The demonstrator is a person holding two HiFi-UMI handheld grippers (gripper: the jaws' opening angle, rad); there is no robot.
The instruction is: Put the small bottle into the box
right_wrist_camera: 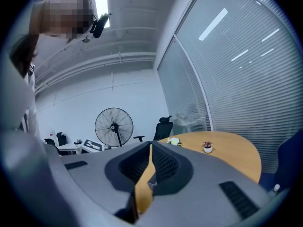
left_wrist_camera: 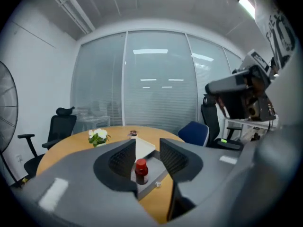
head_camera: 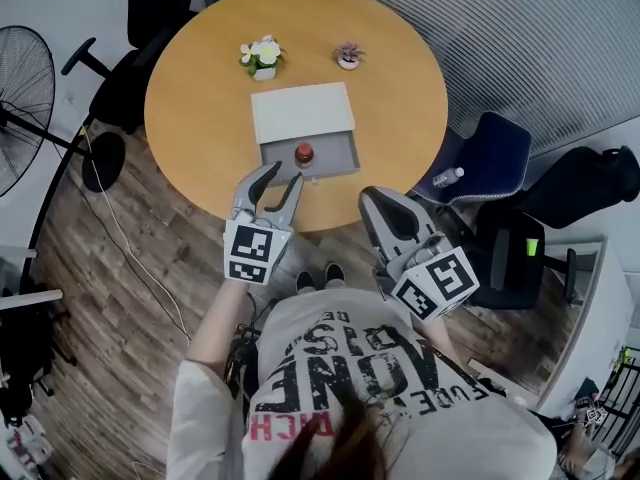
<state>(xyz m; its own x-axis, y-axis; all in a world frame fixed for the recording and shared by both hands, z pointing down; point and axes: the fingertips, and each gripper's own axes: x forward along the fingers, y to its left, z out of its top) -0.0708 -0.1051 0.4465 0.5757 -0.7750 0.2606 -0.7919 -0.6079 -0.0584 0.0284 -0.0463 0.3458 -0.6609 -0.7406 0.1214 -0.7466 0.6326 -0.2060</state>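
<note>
A small bottle with a red cap stands upright in the open grey drawer of a white box on the round wooden table. My left gripper hovers at the drawer's front with its jaws apart and nothing pressed between them. In the left gripper view the bottle shows in the gap between the jaws of the left gripper, just past the tips. My right gripper is shut and empty, off the table's near edge; the right gripper looks across the tabletop.
Two small potted plants stand behind the box. A blue chair with a plastic bottle on it is at the right. A floor fan and a black chair stand at the left.
</note>
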